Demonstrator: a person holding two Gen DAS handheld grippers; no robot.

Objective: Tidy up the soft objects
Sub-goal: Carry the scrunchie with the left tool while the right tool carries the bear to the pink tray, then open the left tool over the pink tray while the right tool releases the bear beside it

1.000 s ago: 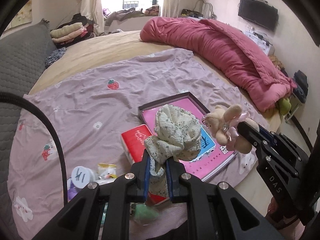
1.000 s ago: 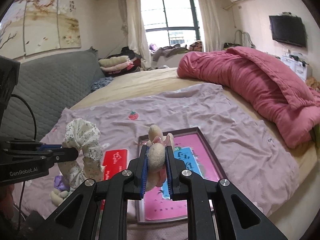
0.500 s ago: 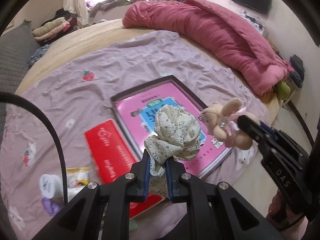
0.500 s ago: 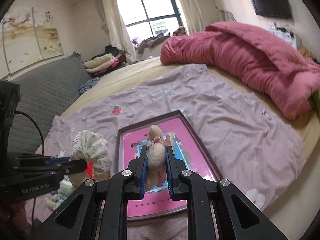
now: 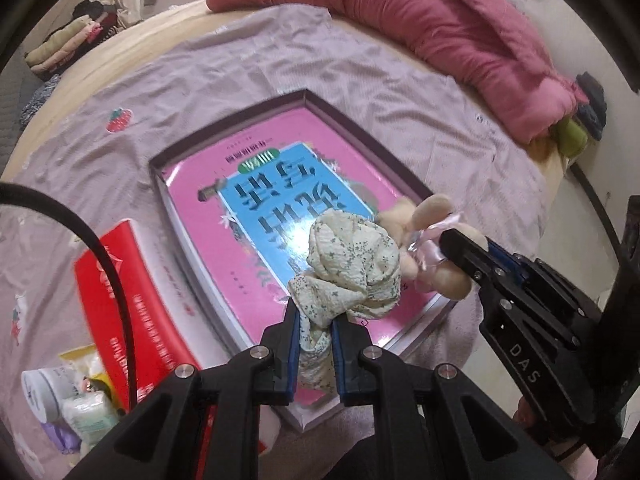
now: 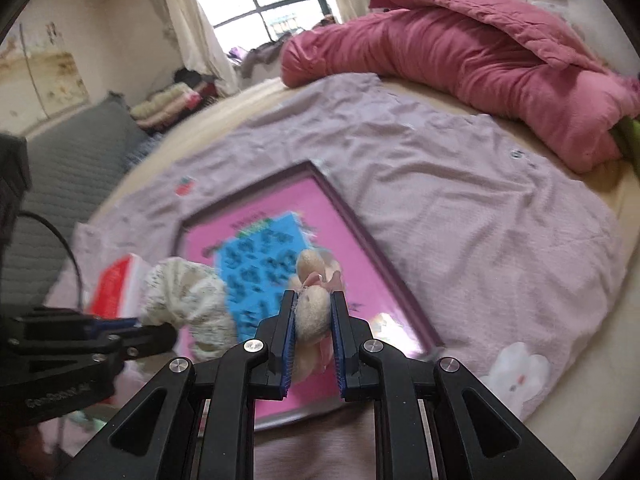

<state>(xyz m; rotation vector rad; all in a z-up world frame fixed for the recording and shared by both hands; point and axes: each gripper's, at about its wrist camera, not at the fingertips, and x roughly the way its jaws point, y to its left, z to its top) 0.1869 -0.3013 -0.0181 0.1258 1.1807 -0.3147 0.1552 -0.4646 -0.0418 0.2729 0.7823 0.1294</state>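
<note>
My left gripper [image 5: 314, 320] is shut on a cream floral fabric scrunchie [image 5: 352, 270], which bunches above the fingers and hangs over the near part of a shallow box [image 5: 320, 104] with a pink and blue book cover inside. My right gripper [image 6: 313, 308] is shut on a small beige plush bunny with a pink bow [image 6: 312, 312]. In the left wrist view the bunny [image 5: 432, 240] sits just right of the scrunchie, held by the right gripper [image 5: 460, 246]. The right wrist view shows the scrunchie [image 6: 188, 300] to the left, over the box [image 6: 352, 216].
A red tissue pack [image 5: 128, 296] lies left of the box on a mauve blanket [image 5: 120, 160]. Small packets and a white cup [image 5: 52, 392] sit at the lower left. A rolled pink quilt [image 5: 440, 32] lies across the far right of the bed. The bed edge and floor are at right.
Both grippers have sunk toward the box with their loads, and the box now fills more of each view. Both grips are unchanged.
</note>
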